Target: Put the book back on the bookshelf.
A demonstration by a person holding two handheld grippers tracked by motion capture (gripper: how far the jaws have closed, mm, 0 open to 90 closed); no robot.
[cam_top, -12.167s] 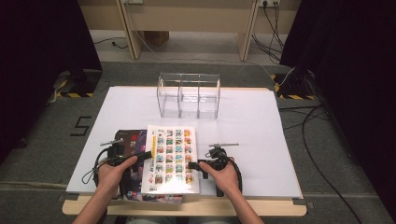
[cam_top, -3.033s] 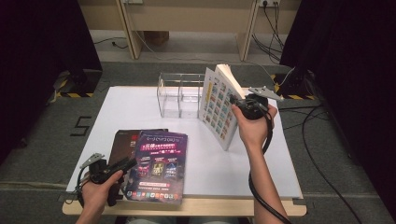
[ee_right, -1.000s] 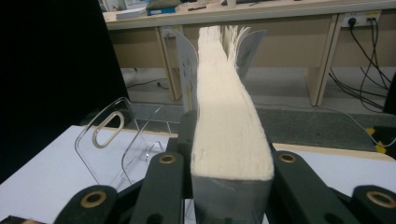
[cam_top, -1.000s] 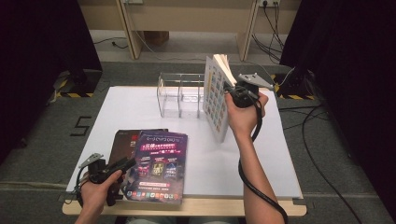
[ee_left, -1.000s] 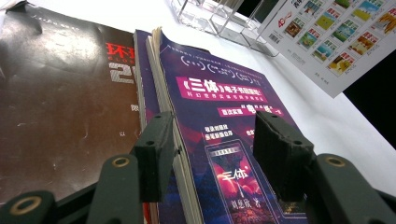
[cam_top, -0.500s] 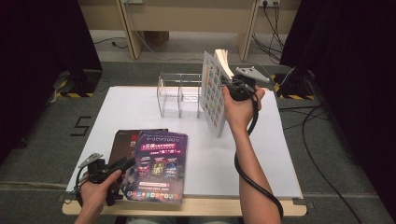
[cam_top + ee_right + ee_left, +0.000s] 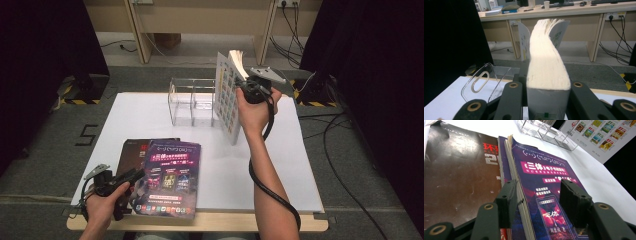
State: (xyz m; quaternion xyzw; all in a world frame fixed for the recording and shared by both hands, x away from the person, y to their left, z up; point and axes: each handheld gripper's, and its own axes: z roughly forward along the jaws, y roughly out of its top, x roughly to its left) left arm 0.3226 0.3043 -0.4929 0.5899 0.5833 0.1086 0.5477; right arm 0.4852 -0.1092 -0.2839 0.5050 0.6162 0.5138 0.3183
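My right gripper [image 7: 244, 89] is shut on a thick white-covered magazine [image 7: 227, 95] with a grid of small colour pictures. It holds the magazine upright in the air, just right of a clear acrylic rack [image 7: 192, 100]. In the right gripper view the fanned page edges [image 7: 547, 65] rise between the jaws of this gripper [image 7: 544, 96]. My left gripper [image 7: 136, 176] lies at the table's front left. It stands open astride the left edge of a purple magazine [image 7: 544, 177], its pads [image 7: 509, 197] beside the pages. A dark brown magazine [image 7: 456, 170] lies underneath, to the left.
The white table sheet [image 7: 280, 165] is bare to the right of the purple magazine [image 7: 170, 175]. The rack [image 7: 484, 80] has upright clear dividers. Cables [image 7: 345, 125] run over the floor at the right, and wooden desk legs [image 7: 137, 30] stand behind.
The white magazine lay on the front stack with both grippers at it; the right gripper now holds it upright by the rack. Over the last second it edged slightly left. The left gripper stayed.
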